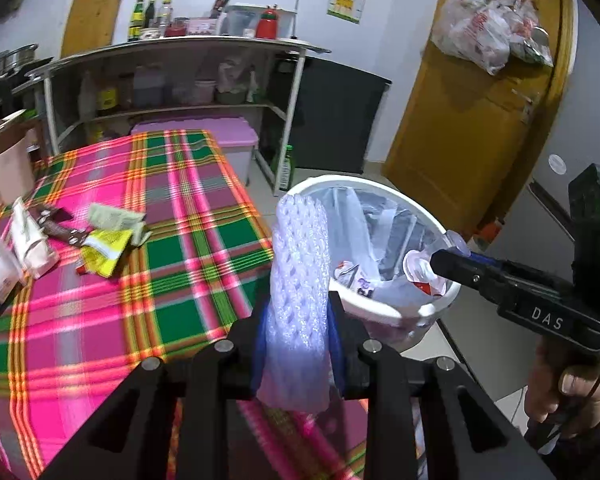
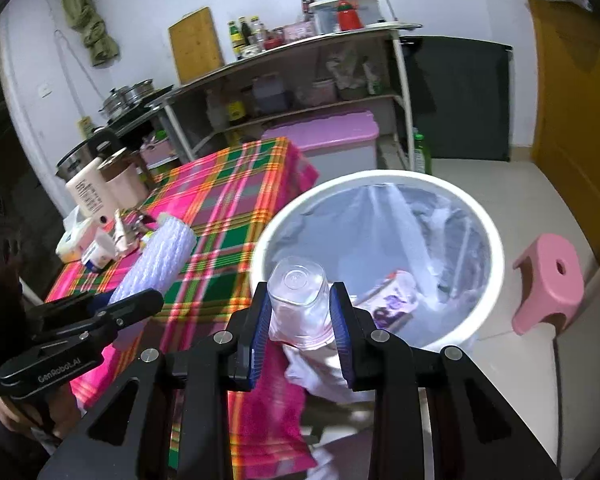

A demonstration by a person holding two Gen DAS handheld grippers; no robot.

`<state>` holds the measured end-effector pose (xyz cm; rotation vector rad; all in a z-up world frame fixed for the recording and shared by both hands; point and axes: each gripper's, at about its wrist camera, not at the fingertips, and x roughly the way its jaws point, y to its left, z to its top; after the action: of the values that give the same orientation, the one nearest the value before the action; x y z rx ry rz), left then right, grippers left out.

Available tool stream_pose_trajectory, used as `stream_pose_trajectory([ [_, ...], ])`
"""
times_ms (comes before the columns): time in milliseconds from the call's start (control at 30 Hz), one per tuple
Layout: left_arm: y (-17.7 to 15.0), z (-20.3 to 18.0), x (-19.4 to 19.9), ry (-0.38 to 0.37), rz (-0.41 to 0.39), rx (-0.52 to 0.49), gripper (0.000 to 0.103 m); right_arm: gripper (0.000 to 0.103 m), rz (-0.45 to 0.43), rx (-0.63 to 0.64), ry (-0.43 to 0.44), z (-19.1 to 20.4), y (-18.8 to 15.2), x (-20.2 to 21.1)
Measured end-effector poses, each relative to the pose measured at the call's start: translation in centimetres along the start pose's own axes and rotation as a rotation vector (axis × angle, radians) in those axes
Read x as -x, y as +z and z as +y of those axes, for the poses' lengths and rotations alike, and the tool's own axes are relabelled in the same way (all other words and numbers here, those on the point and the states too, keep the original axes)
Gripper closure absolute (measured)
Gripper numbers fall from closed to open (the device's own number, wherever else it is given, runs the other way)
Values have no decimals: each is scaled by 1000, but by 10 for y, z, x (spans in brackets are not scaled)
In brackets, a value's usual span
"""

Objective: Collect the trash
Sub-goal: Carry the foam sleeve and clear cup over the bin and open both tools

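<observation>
Both tools carry trash beside the bin.
Left tool [image 1: 298, 344] pinches a foam net [image 1: 300, 264]; right tool [image 2: 300, 332] pinches a clear cup [image 2: 298, 300] at the white bin [image 2: 488, 240] rim, off the bench [image 1: 172, 216] edge.

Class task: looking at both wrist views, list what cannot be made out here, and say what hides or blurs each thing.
- Bottom of the white bin: both views, covered by its liner and trash.
- Lower end of the foam net sleeve: left wrist view, behind the left gripper.
- Print on the wrappers: left wrist view, blurred.
- Crumpled stuff under the clear plastic cup: right wrist view, behind the right gripper.
</observation>
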<state>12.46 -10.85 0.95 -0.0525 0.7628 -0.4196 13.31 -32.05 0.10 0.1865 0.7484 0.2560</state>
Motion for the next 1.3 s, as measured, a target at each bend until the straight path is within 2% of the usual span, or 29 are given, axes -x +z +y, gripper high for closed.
stream_pose_trajectory([
  [400,24,-34,-40,-68,43,-72,75,72,22,-60,-45,-36,0,-6],
  [733,38,-53,-69,-111,80,-100,74,71,53,-86,-63,-51,1,-15],
  [900,39,-52,-75,-118,89,-96,64,70,51,-78,-74,-54,1,-16],
  [967,38,-52,-76,-121,93,-91,61,64,48,-82,-75,-55,0,-16],
  [1300,37,-46,-65,-113,69,-71,60,61,25,-72,-71,-48,2,-7],
])
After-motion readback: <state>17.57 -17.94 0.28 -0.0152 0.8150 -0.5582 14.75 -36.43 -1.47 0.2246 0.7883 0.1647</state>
